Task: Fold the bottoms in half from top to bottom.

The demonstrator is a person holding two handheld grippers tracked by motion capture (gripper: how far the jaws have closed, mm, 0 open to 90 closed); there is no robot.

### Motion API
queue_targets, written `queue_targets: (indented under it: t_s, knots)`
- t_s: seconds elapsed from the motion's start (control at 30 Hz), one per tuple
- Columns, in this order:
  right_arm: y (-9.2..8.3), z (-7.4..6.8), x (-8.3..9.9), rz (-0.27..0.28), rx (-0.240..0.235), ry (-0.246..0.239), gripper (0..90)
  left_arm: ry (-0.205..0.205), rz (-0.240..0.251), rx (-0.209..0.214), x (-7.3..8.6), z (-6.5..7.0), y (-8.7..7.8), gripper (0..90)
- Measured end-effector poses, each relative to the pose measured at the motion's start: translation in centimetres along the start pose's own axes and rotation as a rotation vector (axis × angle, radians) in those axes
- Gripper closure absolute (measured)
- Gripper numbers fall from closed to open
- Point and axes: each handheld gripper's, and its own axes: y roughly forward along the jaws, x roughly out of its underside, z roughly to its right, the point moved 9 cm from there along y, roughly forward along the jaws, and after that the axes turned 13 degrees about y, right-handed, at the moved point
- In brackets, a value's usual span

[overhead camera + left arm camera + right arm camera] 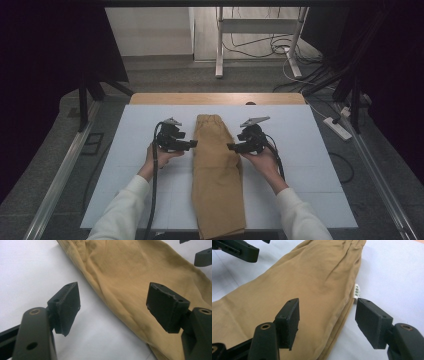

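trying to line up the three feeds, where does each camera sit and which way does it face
High view: above the person's side, looking forward and down on the white table; forearms, left gripper, right gripper.
Left gripper view: rides that gripper, looking along its open fingers at the tan trousers.
Right gripper view: rides that gripper, fingers open astride the trousers' edge, by a small label.
Shared: trousers, and each gripper view shows the other gripper's fingers.

Bare table (310, 150) flanking folded trousers (217, 180)
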Motion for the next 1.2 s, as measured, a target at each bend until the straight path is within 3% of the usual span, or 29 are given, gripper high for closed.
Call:
queue_targets:
  t_s: [0.57,0.67,0.73,0.8,0.93,1.2]
  knots:
    - [0.9,1.5,-1.1,-0.006,-0.004,0.043,36.0,-0.016,-0.006,-0.011,-1.1,-1.3,1.2,26.3]
    - [1.7,1.9,-1.5,-0.031,0.018,0.034,36.0,-0.017,-0.024,-0.016,-1.1,-1.6,1.6,26.3]
    - [2.2,2.0,-2.1,-0.025,0.008,0.044,36.1,-0.021,-0.028,-0.02,-1.1,-1.9,1.8,26.3]
    - [2.8,2.1,-2.6,-0.024,-0.004,0.058,36.0,-0.031,-0.035,-0.023,-1.1,-2.3,2.2,26.4]
    - [4.2,2.4,-3.2,-0.043,0.018,0.049,35.9,-0.056,-0.046,-0.021,-0.8,-2.9,2.9,26.8]
    - [6.2,3.1,-3.0,-0.092,0.054,0.037,35.8,-0.069,-0.079,-0.024,-0.5,-3.5,4.4,27.3]
